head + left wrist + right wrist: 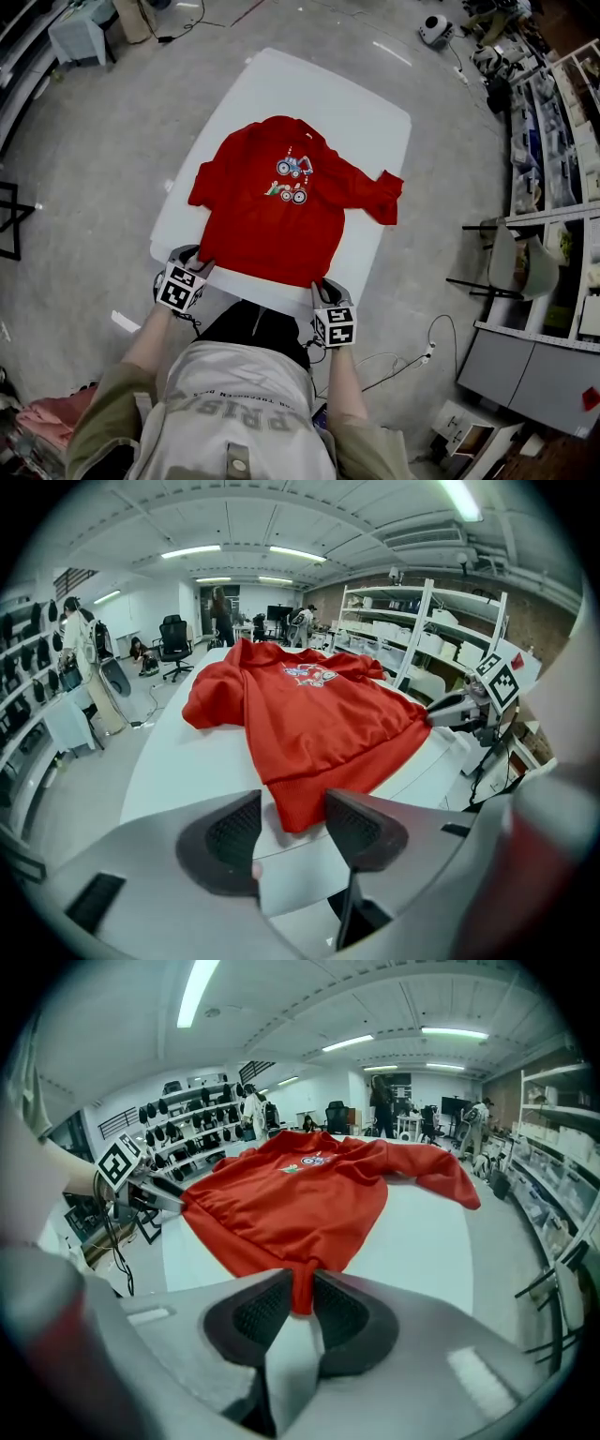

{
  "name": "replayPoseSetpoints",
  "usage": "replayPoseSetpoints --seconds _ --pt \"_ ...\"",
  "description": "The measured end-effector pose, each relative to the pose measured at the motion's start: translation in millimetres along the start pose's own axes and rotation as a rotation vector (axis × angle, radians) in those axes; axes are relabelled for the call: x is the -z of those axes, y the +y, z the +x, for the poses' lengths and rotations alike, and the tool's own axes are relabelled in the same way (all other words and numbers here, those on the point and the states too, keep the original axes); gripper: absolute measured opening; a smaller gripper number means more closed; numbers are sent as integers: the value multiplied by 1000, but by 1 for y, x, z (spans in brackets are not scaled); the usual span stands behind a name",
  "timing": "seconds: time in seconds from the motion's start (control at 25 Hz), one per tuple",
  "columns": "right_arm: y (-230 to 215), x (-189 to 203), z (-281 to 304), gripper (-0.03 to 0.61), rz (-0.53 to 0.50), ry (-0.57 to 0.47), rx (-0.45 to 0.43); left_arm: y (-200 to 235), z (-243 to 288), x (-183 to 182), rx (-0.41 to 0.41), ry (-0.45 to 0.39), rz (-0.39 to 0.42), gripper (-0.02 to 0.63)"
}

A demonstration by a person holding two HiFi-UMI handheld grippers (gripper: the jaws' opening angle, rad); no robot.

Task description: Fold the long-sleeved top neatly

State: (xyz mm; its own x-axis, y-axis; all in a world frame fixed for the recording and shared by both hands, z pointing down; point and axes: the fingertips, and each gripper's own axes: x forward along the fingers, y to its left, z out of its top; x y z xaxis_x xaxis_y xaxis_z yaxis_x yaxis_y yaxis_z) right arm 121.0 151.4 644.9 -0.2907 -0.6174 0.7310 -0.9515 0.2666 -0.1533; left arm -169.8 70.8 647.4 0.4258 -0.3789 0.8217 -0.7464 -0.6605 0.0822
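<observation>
Two hem corners decided this step. At the near left, the left tongs stood partly open, the left corner of the hem lying loose between the jaws and unpinched. The red top lay print-up on the white surface, collar far, hem along the near edge, left sleeve bunched against the body. At the near right, the right tongs were clamped on the other hem corner, a narrow pleat of cloth squeezed between the pads.

The job looked like taking both corners for an even lift or tug. Judged from that, the left tongs wanted to close on both layers first, as deep as the right pair; pulling with one side alone would likely skew the cloth. The right sleeve stuck out sideways and would probably need laying in.
</observation>
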Motion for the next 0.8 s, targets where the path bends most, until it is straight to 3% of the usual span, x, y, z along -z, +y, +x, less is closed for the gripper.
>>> replayPoseSetpoints --seconds 0.04,0.12,0.2,0.32,0.56,0.8 --pt "-1 -1 -1 72 -4 -2 -6 4 -2 1 -11 -4 3 230" --pt "-5 -6 -5 173 -14 -9 -16 12 -12 3 -37 -5 2 293" --pt "-13 -14 -12 242 -28 -23 -16 18 -25 1 -63 -18 9 319" --pt "-38 -31 -24 247 -47 -54 11 1 -38 -24 -42 -77 35 319" --pt "-107 -75 -29 247 -94 -84 67 -127 0 -91 179 -175 206 319" --pt "-165 -118 -11 247 -172 -80 97 -237 38 -112 310 -141 310 319"
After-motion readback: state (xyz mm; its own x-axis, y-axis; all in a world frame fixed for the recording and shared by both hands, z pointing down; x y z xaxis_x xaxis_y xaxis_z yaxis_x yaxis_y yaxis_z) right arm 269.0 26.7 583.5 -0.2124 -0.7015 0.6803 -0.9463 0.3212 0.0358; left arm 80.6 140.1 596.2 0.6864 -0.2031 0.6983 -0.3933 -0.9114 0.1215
